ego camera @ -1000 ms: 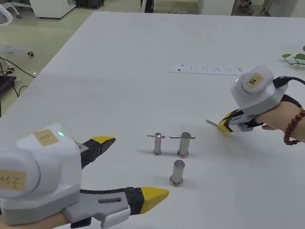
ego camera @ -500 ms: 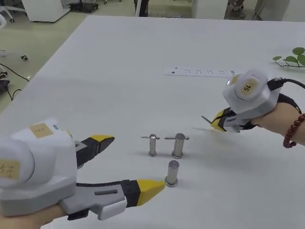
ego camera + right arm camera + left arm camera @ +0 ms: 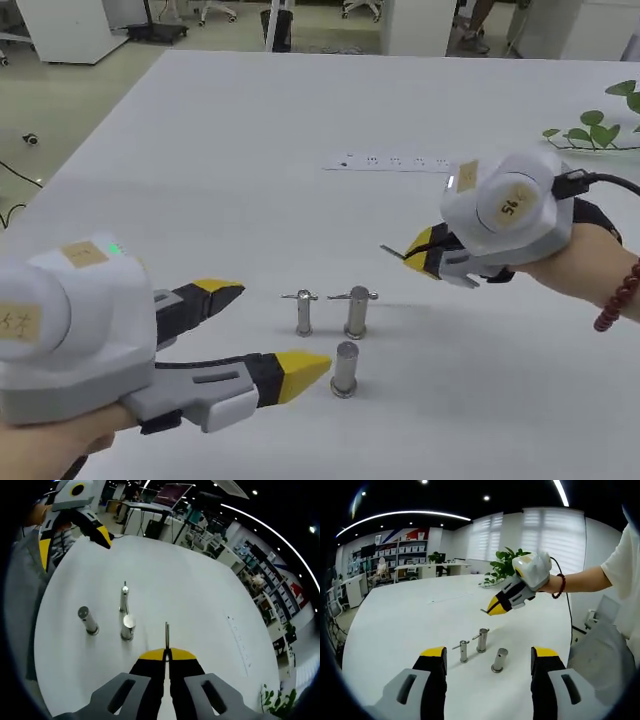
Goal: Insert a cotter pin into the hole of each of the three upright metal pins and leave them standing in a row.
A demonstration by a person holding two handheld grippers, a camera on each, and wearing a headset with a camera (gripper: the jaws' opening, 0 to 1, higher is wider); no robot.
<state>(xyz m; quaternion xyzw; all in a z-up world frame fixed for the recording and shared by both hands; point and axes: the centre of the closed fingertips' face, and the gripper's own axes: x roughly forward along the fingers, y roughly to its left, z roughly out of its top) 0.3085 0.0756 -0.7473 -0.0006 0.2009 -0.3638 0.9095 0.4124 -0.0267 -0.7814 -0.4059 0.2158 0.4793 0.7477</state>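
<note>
Three pins stand upright on the surface (image 3: 200, 180), roughly mid-way between my two hands. The back two are side by side: back-left pin (image 3: 304, 314) and back-right pin (image 3: 355, 314). Each has a cotter crosswise through its top.

The bare pin (image 3: 345, 369) stands just in front of the back-right one. It's apart from it and out of line with the pair, so I've got a triangle, not a row.

My right hand-held gripper (image 3: 412, 247) is up off the surface, right of the pins and a bit beyond them. Its jaws are pinched tight on a loose cotter (image 3: 391, 250), which pokes straight out past the yellow tips. In the right gripper view it points toward the pin group.

My left hand-held gripper (image 3: 270, 325) sits low on the left with its jaws spread wide and nothing in them. The near jaw tip is close to the bare pin, not touching. In the left gripper view all three pins sit ahead, in the gap between the jaws.

Further out, a power strip (image 3: 395, 161) lies flat beyond the pins, well apart from them. A plant (image 3: 590, 130) is at the far right edge.
</note>
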